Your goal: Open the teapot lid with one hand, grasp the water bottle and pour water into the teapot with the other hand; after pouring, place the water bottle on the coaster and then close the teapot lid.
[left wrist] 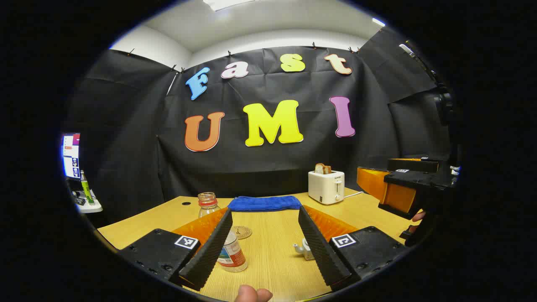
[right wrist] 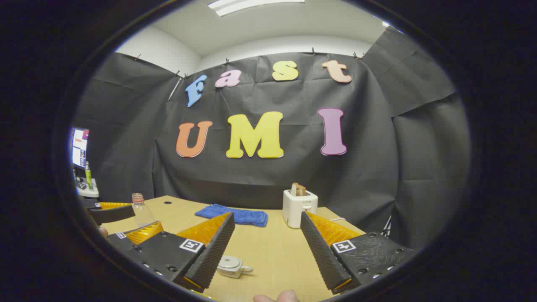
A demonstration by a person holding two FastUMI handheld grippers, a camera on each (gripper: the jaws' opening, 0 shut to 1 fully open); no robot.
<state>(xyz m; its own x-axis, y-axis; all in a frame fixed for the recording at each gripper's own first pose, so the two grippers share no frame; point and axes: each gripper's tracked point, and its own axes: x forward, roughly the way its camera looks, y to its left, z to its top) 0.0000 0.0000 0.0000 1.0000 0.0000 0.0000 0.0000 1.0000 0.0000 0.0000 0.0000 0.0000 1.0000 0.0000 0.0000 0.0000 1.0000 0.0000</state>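
Left gripper view is looking across a wooden table, with the left gripper hovering low, its two fingers spreading wide and closing on nothing. A water bottle is standing upright just behind the left finger, its long axis vertical and its mouth pointing up; most of its body is hiding behind that finger, so contact cannot be told. A round coaster is lying flat just beyond it, between the fingers. A small white teapot is peeking out beside the right finger, spout pointing left. Farther back a blue cloth is lying flat and a white toaster is holding bread. The right gripper is showing at the right edge; its opening cannot be told there.

Right gripper view is showing that gripper's fingers also standing wide apart, holding nothing. The teapot is sitting on the table just beside the left finger, lid on, handle pointing right.
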